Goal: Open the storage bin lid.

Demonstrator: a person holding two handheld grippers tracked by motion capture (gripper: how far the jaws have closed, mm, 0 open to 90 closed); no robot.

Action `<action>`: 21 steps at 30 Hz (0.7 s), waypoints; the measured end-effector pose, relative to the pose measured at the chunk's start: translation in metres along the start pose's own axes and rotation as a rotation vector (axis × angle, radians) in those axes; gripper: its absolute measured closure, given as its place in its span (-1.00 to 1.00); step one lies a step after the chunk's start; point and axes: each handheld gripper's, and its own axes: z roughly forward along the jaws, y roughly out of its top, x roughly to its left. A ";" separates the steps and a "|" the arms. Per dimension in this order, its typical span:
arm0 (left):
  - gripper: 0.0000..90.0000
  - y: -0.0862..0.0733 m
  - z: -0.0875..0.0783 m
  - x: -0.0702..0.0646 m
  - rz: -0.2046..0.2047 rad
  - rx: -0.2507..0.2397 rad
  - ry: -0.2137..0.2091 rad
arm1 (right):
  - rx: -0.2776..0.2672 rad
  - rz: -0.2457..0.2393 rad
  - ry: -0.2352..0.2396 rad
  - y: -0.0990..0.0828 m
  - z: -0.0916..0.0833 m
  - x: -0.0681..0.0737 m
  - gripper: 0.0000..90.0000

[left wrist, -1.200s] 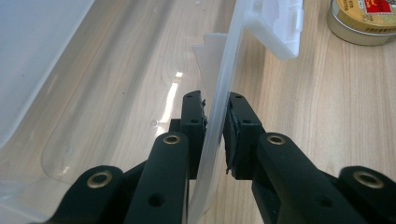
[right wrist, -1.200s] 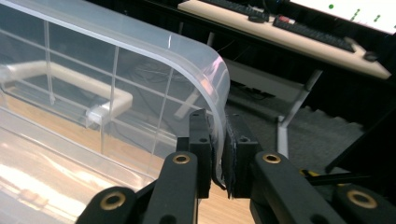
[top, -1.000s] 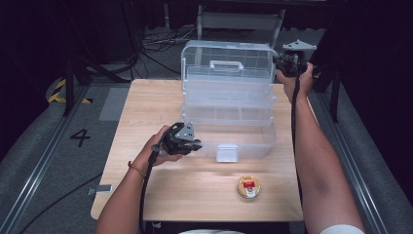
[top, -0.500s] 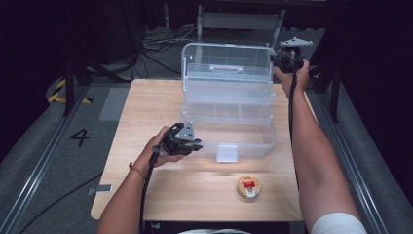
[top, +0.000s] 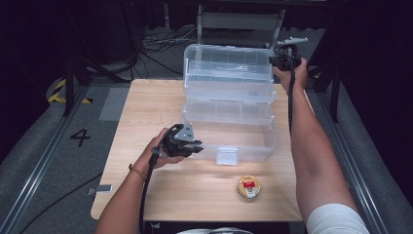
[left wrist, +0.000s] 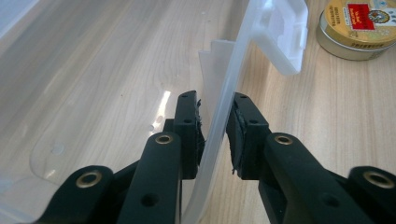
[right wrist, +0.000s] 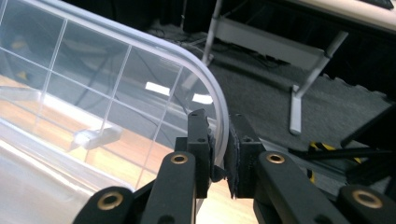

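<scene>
Clear plastic organiser box, opened in stepped tiers, stands on the wooden desk toward its far right part, its lowest tray reaching toward the near edge.

High view: the left gripper meets the near left corner of the lowest tray; the right gripper sits at the far right corner of the raised top tier, beyond the desk's far edge. A small round tin with a red label lies near the near right corner of the desk, just apart from the box's white latch.

Left gripper view: the left gripper has its jaws closed on the thin wall of the lowest tray, both pads against it. The latch and the tin lie beyond.

Right gripper view: the right gripper clamps the curved rim of the gridded lid, pads pressed on either side. A grey metal stand rises from the dark floor behind.
</scene>
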 end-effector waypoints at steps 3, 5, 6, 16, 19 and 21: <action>0.67 0.001 0.002 -0.003 0.000 -0.004 -0.008 | 0.008 0.024 0.008 -0.004 0.005 -0.003 0.81; 0.69 0.002 0.002 -0.004 -0.003 -0.005 -0.013 | 0.004 0.032 0.013 -0.005 0.007 -0.003 0.82; 0.69 0.002 0.003 -0.005 -0.002 -0.005 -0.018 | 0.006 0.033 0.015 -0.005 0.007 -0.002 0.82; 0.72 0.002 0.003 -0.005 0.005 -0.003 -0.029 | 0.035 0.026 0.063 -0.001 0.013 -0.006 0.82; 0.73 0.003 0.003 -0.005 0.005 -0.002 -0.030 | 0.042 0.037 0.075 0.000 0.015 -0.008 0.82; 0.72 0.003 0.003 -0.006 0.007 -0.001 -0.027 | 0.052 0.037 0.084 0.001 0.017 -0.009 0.82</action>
